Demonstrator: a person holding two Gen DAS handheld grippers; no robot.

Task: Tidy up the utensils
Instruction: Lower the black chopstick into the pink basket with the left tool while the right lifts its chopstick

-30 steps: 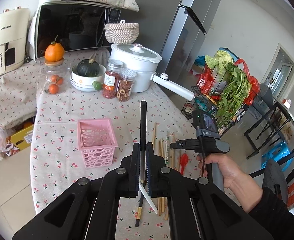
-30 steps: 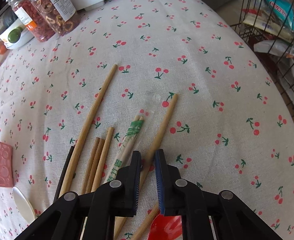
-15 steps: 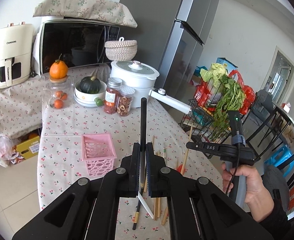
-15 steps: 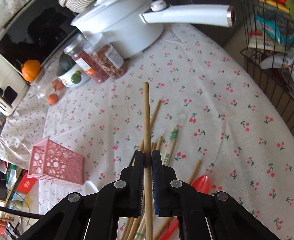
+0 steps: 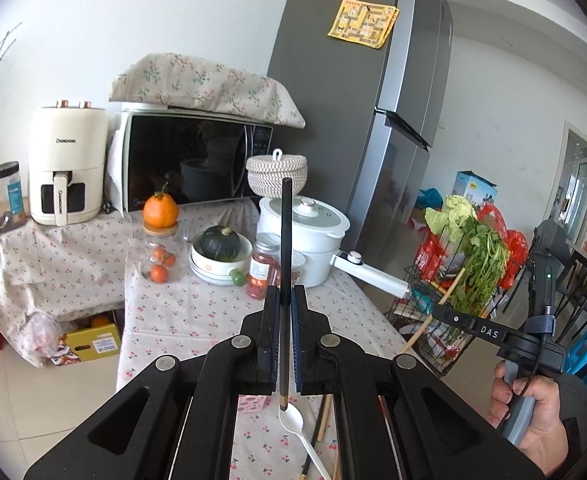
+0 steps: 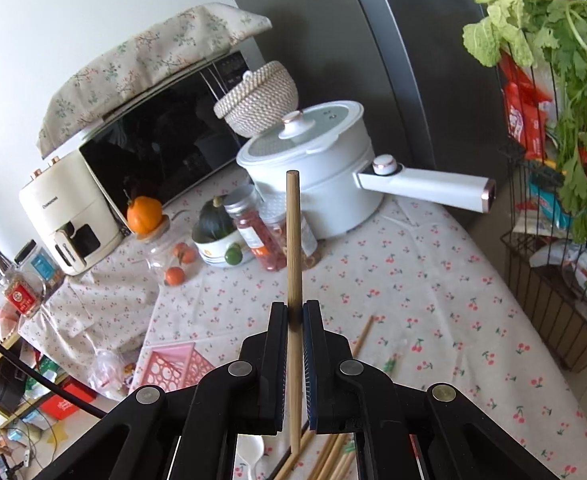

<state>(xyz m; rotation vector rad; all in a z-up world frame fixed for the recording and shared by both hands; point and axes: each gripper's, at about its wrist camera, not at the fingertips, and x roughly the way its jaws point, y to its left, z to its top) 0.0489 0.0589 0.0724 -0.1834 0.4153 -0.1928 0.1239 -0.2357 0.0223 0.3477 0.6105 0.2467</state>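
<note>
My left gripper (image 5: 285, 300) is shut on a black chopstick (image 5: 285, 240) that stands upright, raised above the table. My right gripper (image 6: 294, 312) is shut on a wooden chopstick (image 6: 293, 248), also upright and lifted; it shows at the right of the left wrist view (image 5: 439, 306). The pink basket (image 6: 171, 364) stands on the cherry-print tablecloth, low and left in the right wrist view; only a sliver of the basket (image 5: 253, 402) shows under my left gripper. Several wooden chopsticks (image 6: 363, 336) and a white spoon (image 5: 293, 422) lie on the table below.
At the back of the table stand a white pot with a long handle (image 6: 317, 180), two spice jars (image 6: 253, 232), a bowl with a squash (image 5: 219, 252) and a jar topped by an orange (image 5: 160, 216). A wire rack of greens (image 6: 561, 240) stands right of the table.
Both grippers rose and tilted up. The right gripper closed on a wooden chopstick and lifted it off the table. The left still holds the black chopstick.
</note>
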